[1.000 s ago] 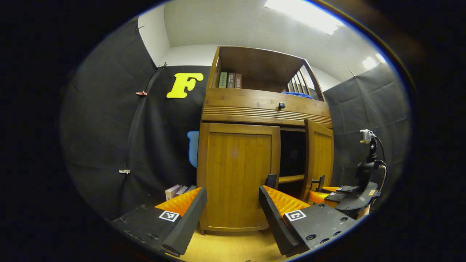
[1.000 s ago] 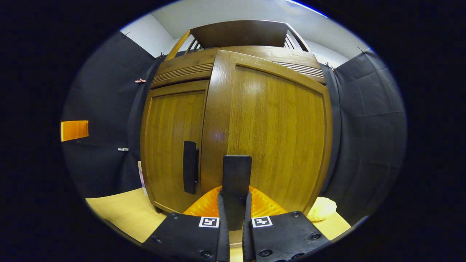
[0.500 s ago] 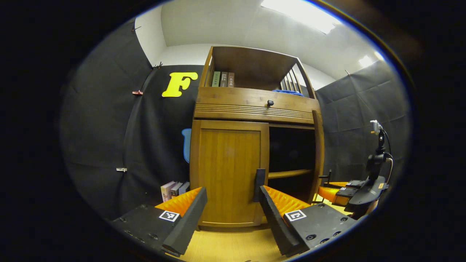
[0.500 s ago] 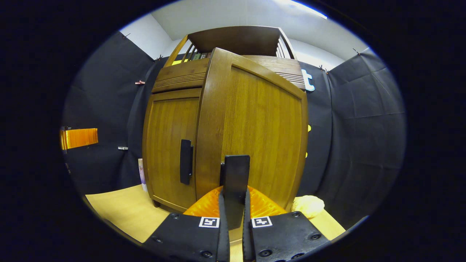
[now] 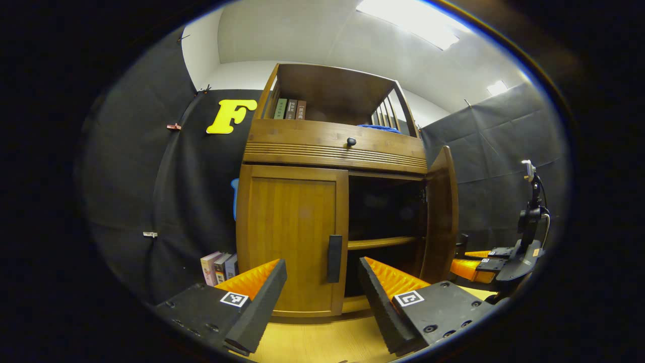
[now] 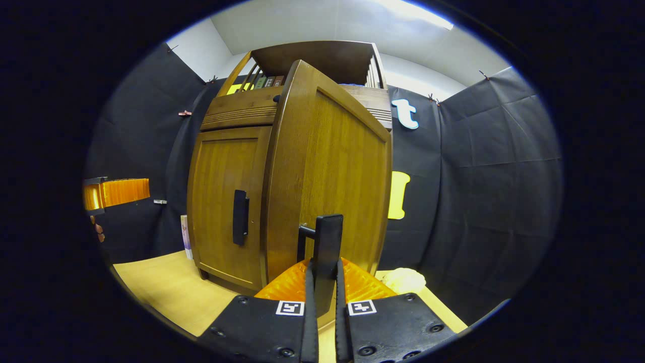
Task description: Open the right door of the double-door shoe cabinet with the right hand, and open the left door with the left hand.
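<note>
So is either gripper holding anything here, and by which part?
The right gripper is shut on the right door's handle. The left gripper is open and holds nothing.

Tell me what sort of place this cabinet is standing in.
Probably a staged recording booth rather than a lived-in room. Black cloth walls hang pinned behind the wooden shoe cabinet, which stands alone on a bare wooden floor, with a few books set beside it like props.
</note>
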Action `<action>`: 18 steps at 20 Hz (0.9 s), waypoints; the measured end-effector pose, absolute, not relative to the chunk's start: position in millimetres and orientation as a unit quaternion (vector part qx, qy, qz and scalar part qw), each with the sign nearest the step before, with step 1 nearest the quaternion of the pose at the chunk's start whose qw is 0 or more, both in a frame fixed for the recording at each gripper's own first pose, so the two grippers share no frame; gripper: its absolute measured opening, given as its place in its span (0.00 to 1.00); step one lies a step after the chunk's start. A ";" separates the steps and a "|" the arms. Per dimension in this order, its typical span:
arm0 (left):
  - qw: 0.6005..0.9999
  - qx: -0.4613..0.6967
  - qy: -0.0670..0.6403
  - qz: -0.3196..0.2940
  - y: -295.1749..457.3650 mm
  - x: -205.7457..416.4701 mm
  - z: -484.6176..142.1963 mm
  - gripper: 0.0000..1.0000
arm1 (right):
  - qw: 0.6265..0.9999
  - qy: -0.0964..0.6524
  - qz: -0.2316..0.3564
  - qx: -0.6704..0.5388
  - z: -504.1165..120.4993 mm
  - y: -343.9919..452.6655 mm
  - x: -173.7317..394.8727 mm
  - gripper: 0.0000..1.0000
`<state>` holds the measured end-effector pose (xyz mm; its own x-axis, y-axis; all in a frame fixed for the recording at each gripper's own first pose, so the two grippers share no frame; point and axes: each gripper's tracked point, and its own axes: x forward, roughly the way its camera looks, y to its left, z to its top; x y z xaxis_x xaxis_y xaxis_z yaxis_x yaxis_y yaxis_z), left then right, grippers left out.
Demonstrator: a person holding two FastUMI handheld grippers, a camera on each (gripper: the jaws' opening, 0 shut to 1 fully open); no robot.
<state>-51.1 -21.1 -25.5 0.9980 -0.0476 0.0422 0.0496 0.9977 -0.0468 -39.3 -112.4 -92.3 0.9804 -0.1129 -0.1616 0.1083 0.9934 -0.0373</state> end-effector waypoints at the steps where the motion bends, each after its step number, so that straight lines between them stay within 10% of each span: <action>1: 0.999 -0.025 -0.019 -0.030 -26.7 -49.5 -25.7 0.90 | 0.995 0.083 -0.060 -0.017 -91.5 -117.3 -42.4 0.17; 18: 0.998 -0.039 0.001 -0.043 -58.4 -2.5 -50.4 0.89 | 0.989 0.072 -0.117 -0.044 -72.3 -206.0 -83.0 0.12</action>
